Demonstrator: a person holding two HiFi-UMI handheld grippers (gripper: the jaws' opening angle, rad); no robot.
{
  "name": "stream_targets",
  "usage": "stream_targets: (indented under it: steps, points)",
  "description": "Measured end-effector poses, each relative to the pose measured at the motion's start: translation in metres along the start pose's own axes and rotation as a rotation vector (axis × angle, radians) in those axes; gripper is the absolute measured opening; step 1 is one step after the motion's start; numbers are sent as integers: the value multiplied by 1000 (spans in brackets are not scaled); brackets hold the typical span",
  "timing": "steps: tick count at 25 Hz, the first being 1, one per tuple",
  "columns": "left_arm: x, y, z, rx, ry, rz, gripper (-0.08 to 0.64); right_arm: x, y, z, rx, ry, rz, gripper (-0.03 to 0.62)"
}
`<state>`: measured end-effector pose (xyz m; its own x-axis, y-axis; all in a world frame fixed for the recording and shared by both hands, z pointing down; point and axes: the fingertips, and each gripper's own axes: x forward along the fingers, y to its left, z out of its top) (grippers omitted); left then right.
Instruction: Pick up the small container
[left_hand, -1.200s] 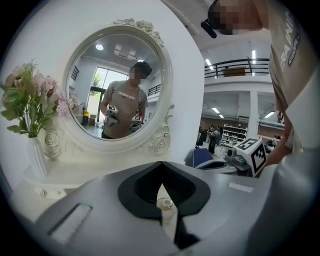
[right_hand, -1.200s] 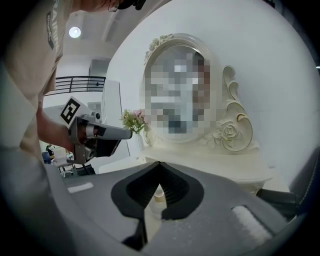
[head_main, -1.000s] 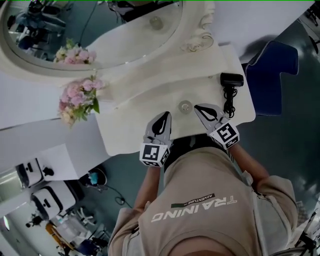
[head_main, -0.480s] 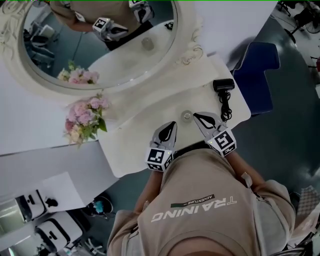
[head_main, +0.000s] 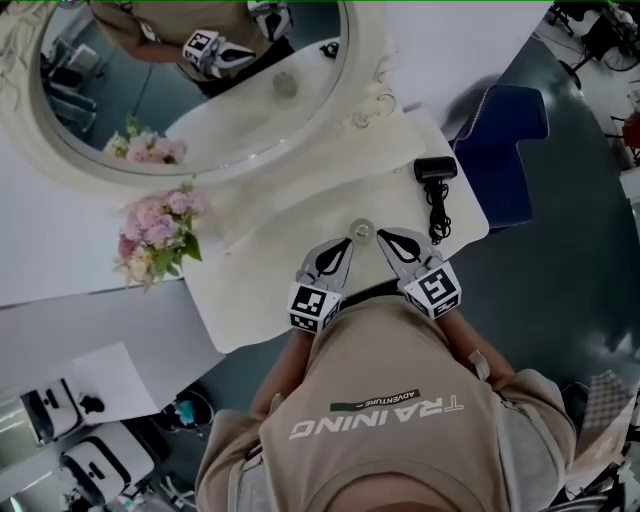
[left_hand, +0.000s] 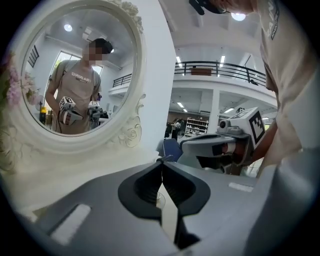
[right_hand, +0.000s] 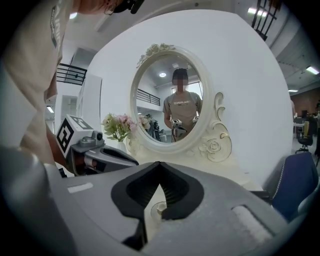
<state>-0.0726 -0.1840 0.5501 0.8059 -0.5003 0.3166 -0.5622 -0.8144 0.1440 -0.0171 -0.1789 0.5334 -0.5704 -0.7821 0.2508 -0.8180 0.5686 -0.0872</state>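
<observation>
Cream-white bench (head_main: 262, 280) fills the middle of the head view, an ornate oval mirror (head_main: 190, 85) over it at upper left and pink flowers (head_main: 155, 228) at its left edge. Small container (head_main: 361, 229), clear and round, sits on the bench just above frame centre. Both grippers crowd it: left gripper (head_main: 347, 243) just lower-left of it, right gripper (head_main: 381, 236) just beside it on the right. Contact can't be judged. Left gripper's jaws are pressed together with nothing between them. Right gripper's jaws meet at the tips too, empty, and the container shows beyond them on the bench. Over at the bench's right end lies a black device with a cord (head_main: 434, 168), a blue chair (head_main: 505, 140) beyond it.
</observation>
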Motion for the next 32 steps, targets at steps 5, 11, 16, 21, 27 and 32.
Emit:
stream_targets:
  steps: [5,11,16,21,27,32]
  points:
    - [8,-2,0,-10,18,0,25,1,-23,-1,7,-8,-6,3]
    - [19,-1,-13,33,46,-18,54,10,-22,-7,21,-3,40,3]
    - [27,3,-30,44,86,-24,198,10,-24,-9,10,8,56,3]
    - [38,6,-47,70,123,-49,309,8,-33,-13,25,27,35,3]
    - [57,11,-94,146,245,-64,397,0,-43,-20,44,56,4,3]
    - [77,20,-124,136,295,-77,399,-7,-50,-30,62,80,-20,3]
